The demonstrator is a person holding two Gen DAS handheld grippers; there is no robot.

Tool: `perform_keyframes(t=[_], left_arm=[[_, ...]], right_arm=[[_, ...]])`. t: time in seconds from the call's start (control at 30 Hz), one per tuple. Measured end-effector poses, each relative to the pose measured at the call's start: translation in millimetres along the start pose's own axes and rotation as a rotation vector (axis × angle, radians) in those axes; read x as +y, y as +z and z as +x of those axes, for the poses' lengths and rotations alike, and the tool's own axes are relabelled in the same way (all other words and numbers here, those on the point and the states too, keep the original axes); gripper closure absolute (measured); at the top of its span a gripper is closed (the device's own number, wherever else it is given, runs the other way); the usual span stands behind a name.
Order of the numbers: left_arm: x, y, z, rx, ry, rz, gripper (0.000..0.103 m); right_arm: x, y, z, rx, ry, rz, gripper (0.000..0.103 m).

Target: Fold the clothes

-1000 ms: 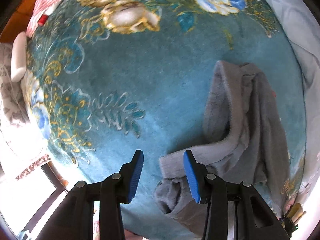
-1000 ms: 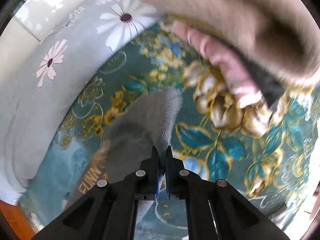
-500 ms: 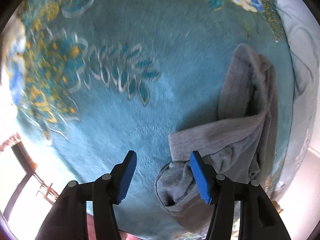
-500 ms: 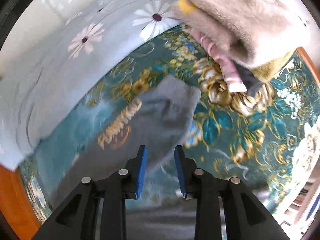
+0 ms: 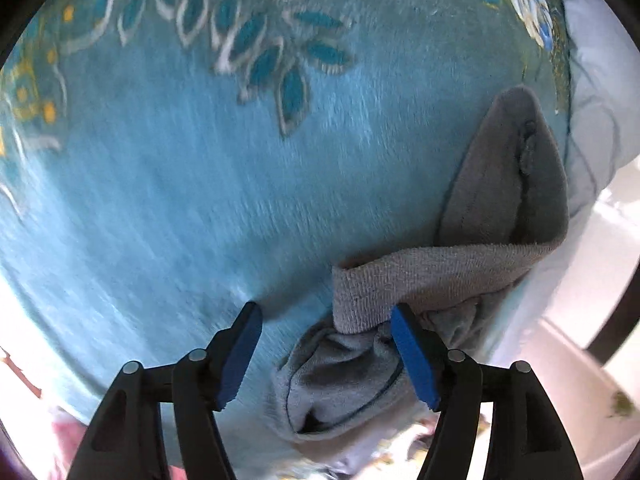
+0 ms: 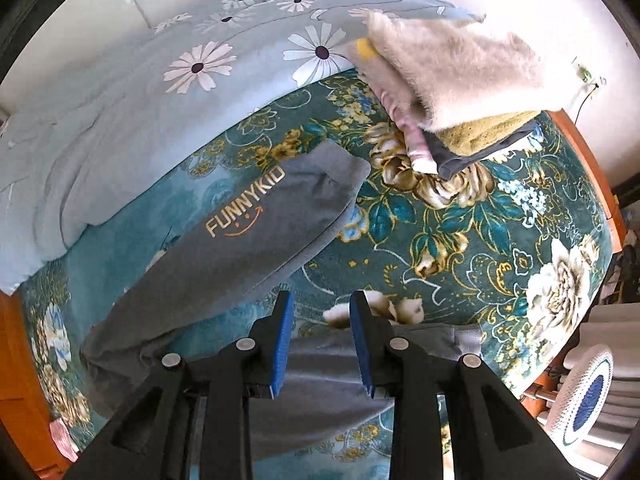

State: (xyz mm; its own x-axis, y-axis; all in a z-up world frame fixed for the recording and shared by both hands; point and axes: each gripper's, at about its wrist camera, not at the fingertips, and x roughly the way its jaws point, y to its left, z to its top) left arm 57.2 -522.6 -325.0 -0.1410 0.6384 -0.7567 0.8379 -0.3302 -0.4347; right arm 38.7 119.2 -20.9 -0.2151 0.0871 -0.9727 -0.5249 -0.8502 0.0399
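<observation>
1. The left gripper (image 5: 324, 332) is pointing steeply down at a teal flowered blanket (image 5: 200, 200), its jaws opening wide. A ribbed cuff of the grey garment (image 5: 420, 284) is lying between them, against the right pad, and neither pad is pressing on it, so it is released.
2. The right gripper (image 6: 320, 332) is pointing almost straight down with its jaws standing partly apart. Grey cloth is lying under the jaws, not pinched, so this claw is released too.
3. The right wrist view is showing what the left is not: the grey garment (image 6: 256, 232) stretching from 8 o'clock toward the centre, with gold lettering on it, a stack of folded clothes (image 6: 452, 92) at 1 o'clock, and a daisy-print quilt (image 6: 160, 92) from 9 to 12 o'clock.
4. The left wrist view alone is showing the bunched cuff end close up, at 5 o'clock.
5. The blanket is lying bare from 9 to 12 o'clock in the left wrist view; its edge is meeting pale bedding (image 5: 592, 100) at 2 o'clock. In the right wrist view a wooden edge (image 6: 588, 168) is bordering the blanket at 3 o'clock.
</observation>
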Motion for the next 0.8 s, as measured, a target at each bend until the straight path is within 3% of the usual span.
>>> perform_keyframes(t=[0.2, 0.27, 0.37, 0.4, 0.5, 0.8], left_arm=[[17.9, -15.8, 7.1, 0.077, -0.146, -0.102, 0.035], [19.0, -19.7, 5.0, 0.076, -0.172, -0.086, 0.044], [15.3, -26.2, -2.0, 0.062, -0.188, -0.048, 0.071], [13.2, -28.7, -5.7, 0.049, -0.181, -0.024, 0.080], [6.9, -36.2, -18.3, 0.000, -0.154, 0.045, 0.089], [0.4, -62.3, -99.2, -0.251, -0.091, 0.120, 0.094]], right_arm=[[17.0, -17.9, -10.2, 0.002, 0.014, -0.042, 0.073], [20.5, -21.6, -14.3, -0.003, 0.023, -0.060, 0.073], [19.5, -25.5, -18.0, -0.007, 0.033, -0.070, 0.073], [17.6, -27.2, -18.6, -0.008, 0.035, -0.068, 0.073], [5.7, -33.0, -16.9, 0.001, 0.048, -0.040, 0.073], [-49.0, -39.8, -6.6, 0.016, 0.105, 0.066, 0.073]])
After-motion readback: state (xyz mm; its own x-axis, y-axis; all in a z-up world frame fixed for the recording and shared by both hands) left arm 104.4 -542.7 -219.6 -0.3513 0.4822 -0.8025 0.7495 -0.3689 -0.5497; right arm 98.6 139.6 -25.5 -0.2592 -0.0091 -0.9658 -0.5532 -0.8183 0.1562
